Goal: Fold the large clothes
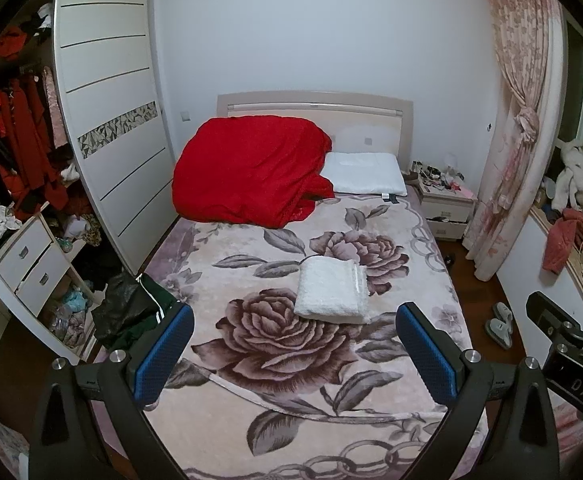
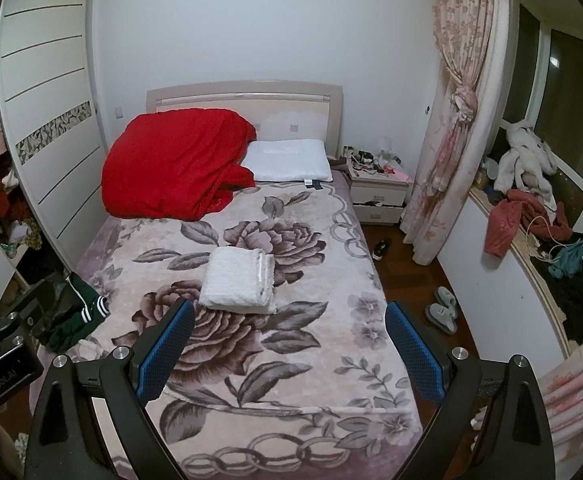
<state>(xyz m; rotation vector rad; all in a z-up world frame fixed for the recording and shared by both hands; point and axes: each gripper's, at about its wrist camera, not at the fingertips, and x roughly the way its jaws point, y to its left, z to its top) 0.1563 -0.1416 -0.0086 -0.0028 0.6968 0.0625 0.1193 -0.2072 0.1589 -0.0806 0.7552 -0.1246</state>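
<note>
A folded white fleecy garment [image 1: 332,291] [image 2: 238,283] lies flat in the middle of the bed on the floral blanket [image 1: 275,360] [image 2: 283,344]. A dark green garment with white stripes [image 1: 147,312] [image 2: 77,316] hangs crumpled over the bed's left edge. My left gripper [image 1: 295,354] is open above the foot of the bed, nothing between its blue pads. My right gripper [image 2: 289,350] is open too, held beside it, short of the white garment. Each gripper's body shows at the edge of the other's view.
A red quilt [image 1: 247,172] and a white pillow [image 1: 365,174] lie at the headboard. An open wardrobe [image 1: 23,184] with clutter stands left. A nightstand [image 2: 377,192], slippers [image 2: 441,308], a curtain [image 2: 455,112] and a clothes-strewn sill [image 2: 531,216] are on the right.
</note>
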